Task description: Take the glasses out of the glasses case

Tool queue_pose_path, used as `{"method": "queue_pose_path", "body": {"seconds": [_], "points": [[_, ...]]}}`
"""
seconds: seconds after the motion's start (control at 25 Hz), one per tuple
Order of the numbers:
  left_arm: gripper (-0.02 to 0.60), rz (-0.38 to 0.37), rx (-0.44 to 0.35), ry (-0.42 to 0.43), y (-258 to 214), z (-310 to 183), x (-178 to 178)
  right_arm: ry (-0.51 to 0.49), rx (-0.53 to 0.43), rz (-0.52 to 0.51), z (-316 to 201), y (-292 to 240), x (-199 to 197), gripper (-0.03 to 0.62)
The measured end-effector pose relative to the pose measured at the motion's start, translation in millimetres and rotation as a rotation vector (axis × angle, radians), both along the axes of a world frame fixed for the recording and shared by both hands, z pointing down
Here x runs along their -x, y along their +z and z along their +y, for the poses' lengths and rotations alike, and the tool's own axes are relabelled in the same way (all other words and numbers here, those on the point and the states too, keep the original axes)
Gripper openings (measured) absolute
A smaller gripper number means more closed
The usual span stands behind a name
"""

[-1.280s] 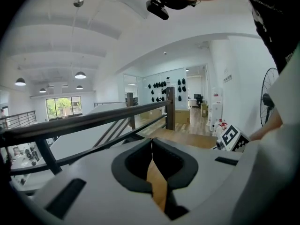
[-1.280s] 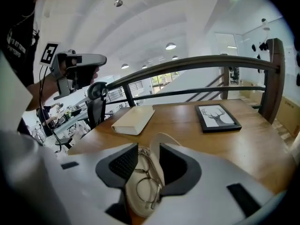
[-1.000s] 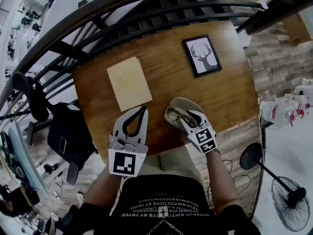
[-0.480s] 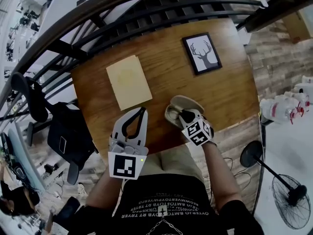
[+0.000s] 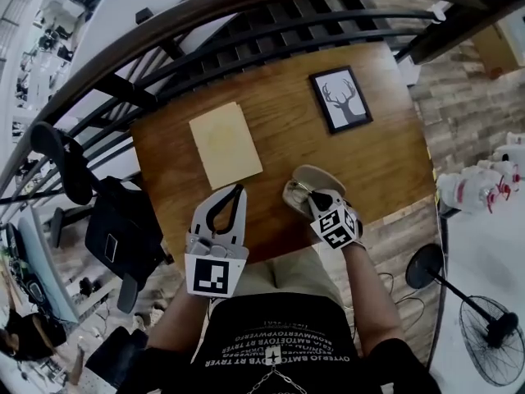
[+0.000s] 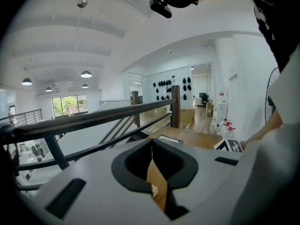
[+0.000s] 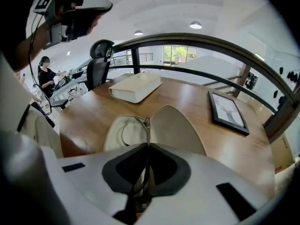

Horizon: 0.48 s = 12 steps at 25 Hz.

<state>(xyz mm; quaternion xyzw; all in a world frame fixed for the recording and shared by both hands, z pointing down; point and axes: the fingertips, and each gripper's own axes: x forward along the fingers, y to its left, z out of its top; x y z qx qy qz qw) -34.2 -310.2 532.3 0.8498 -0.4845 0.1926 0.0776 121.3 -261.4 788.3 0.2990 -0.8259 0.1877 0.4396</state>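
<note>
An open beige glasses case (image 5: 317,176) lies near the wooden table's (image 5: 279,121) front edge. In the right gripper view its lid (image 7: 176,131) stands open and thin metal-framed glasses (image 7: 141,121) rest in its tray. My right gripper (image 5: 311,198) points down into the case. Its jaws have just been closing, and they now pinch the glasses' frame at the tips (image 7: 148,146). My left gripper (image 5: 239,190) hovers left of the case over the table edge, with its jaws meeting at the tips (image 6: 151,143) and nothing between them.
A beige book (image 5: 225,144) lies at the table's back left and a framed deer picture (image 5: 340,98) at its back right. A dark railing (image 5: 246,23) runs behind the table. A black bag (image 5: 115,228) hangs at the left and a fan (image 5: 484,335) stands on the floor at the right.
The right gripper's jaws have closed from wide open onto the glasses' frame, and it has dipped lower into the case and rolled a little. The left gripper has barely shifted.
</note>
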Motion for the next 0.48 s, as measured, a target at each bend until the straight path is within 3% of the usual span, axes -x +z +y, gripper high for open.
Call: {"method": "queue_pose_path", "body": {"seconds": [0.48], "points": [[0.029, 0.022, -0.009, -0.025, -24.1, 11.1, 25.0, 0.139, -0.141, -0.098, -12.5, -70.2, -7.9, 0.028]]}}
